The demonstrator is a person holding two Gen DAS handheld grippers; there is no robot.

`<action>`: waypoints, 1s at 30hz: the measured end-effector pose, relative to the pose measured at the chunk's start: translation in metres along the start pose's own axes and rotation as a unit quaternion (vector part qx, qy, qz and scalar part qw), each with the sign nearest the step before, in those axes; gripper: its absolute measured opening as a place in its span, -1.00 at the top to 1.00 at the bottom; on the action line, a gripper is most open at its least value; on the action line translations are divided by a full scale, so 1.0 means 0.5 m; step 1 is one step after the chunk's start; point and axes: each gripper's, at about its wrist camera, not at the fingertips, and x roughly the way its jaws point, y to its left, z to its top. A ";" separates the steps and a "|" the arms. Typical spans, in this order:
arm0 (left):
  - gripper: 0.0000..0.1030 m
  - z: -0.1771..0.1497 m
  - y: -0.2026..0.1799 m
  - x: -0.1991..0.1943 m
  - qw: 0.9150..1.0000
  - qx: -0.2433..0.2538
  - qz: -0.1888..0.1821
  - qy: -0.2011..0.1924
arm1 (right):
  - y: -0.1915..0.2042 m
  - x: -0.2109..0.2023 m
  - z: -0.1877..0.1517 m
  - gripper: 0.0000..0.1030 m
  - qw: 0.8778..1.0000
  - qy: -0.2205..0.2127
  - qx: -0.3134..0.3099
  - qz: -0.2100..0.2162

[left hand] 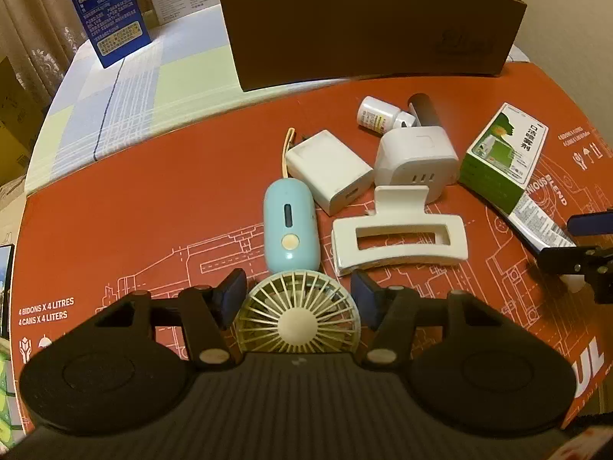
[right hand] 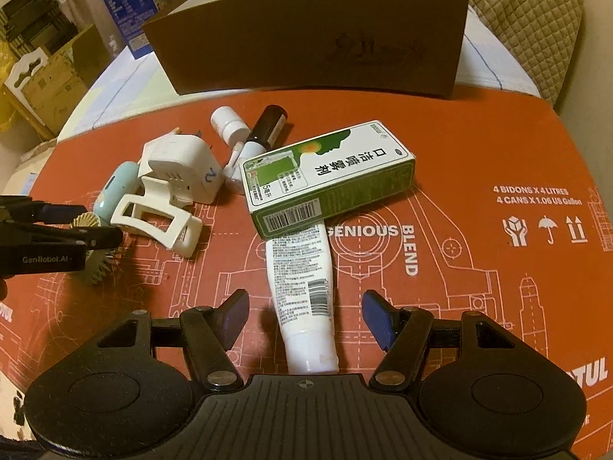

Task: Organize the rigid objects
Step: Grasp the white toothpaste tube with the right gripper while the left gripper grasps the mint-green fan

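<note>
Pickup is under way — left gripper [left hand: 299,293] straddles the fan [left hand: 299,320], right gripper [right hand: 304,316] the tube [right hand: 302,291], both apart — next, squeezing shut.

A red printed cardboard sheet [right hand: 479,145] carries the clutter: brown box [right hand: 306,38] at twelve o'clock, white tube [right hand: 302,291] centre, hair claw [right hand: 157,218] at nine.

On the red printed cardboard sheet [right hand: 479,145] lie one blue hand fan with a cream round grille [left hand: 293,226], one cream plastic hair claw [left hand: 398,237], two white plug adapters [left hand: 329,170] [left hand: 417,157], one small white bottle [left hand: 377,113], one dark spray bottle [right hand: 268,126], one green-white carton [right hand: 329,176] and one white squeeze tube [right hand: 302,291]. Behind stands one brown cardboard box [right hand: 306,38].
</note>
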 end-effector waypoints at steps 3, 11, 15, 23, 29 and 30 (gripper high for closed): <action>-0.09 -0.004 0.002 -0.002 1.000 -0.002 -0.002 -0.003 | 0.005 0.008 0.000 -0.21 1.000 -0.003 -0.008 -0.004; -0.08 -0.039 0.031 -0.023 1.000 -0.021 0.013 0.006 | 0.028 0.027 -0.010 -0.03 0.998 -0.012 -0.058 -0.025; -0.08 -0.064 0.045 -0.039 0.999 -0.032 0.016 0.016 | 0.042 0.028 -0.015 0.30 0.996 -0.020 -0.086 -0.031; -0.06 -0.067 0.051 -0.031 0.999 -0.046 0.013 0.024 | 0.057 0.036 -0.016 0.30 0.995 -0.025 -0.096 -0.032; -0.02 -0.068 0.047 -0.027 0.999 -0.044 0.018 0.022 | 0.067 0.036 -0.023 0.30 0.993 -0.019 -0.119 -0.016; -0.02 -0.069 0.047 -0.028 0.999 -0.045 0.019 0.022 | 0.069 0.033 -0.026 0.31 0.992 -0.016 -0.126 -0.012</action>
